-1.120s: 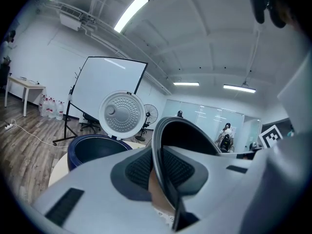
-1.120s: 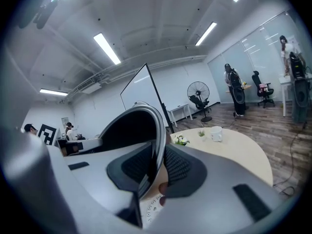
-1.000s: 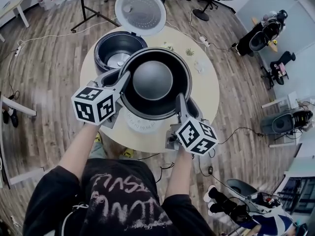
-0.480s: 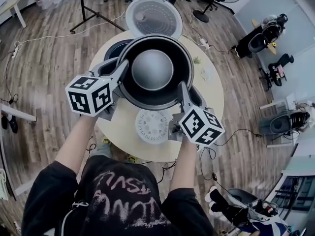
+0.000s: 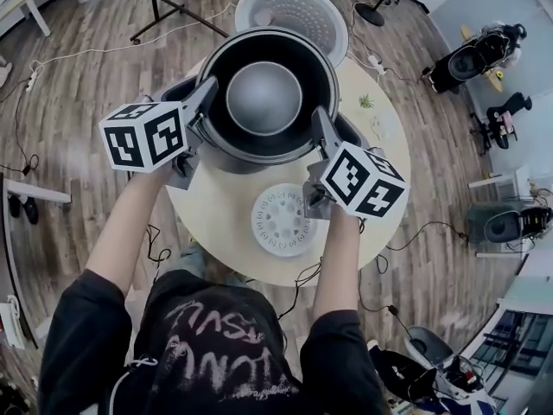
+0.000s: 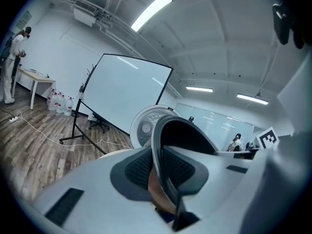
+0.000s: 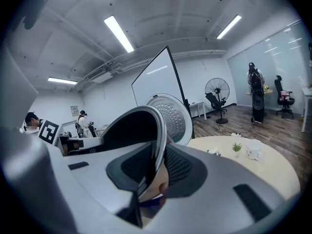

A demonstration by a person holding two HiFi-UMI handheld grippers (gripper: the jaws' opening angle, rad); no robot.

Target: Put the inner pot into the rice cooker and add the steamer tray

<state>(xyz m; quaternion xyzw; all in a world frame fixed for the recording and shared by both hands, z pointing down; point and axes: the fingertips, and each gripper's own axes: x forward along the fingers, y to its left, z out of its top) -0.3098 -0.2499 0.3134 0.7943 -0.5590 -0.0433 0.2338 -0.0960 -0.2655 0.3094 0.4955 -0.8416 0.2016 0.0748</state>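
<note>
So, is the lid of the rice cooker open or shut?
Open. The lid stands tipped back behind the pot, and its dotted inner face shows in all three views.

Both arms (image 5: 130,223) stretched forward, left tool (image 5: 206,102) and right tool (image 5: 318,128) apart, each one's jaws pinched on opposite rim edges of the inner pot (image 5: 263,93)

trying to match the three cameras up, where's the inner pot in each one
Head view: inner pot upper centre, seen from above.
Left gripper view: inner pot low centre, rim edge-on between the jaws.
Right gripper view: inner pot centre-left, rim between the jaws.
Shared landmark: the open cooker lid behind the pot.
</note>
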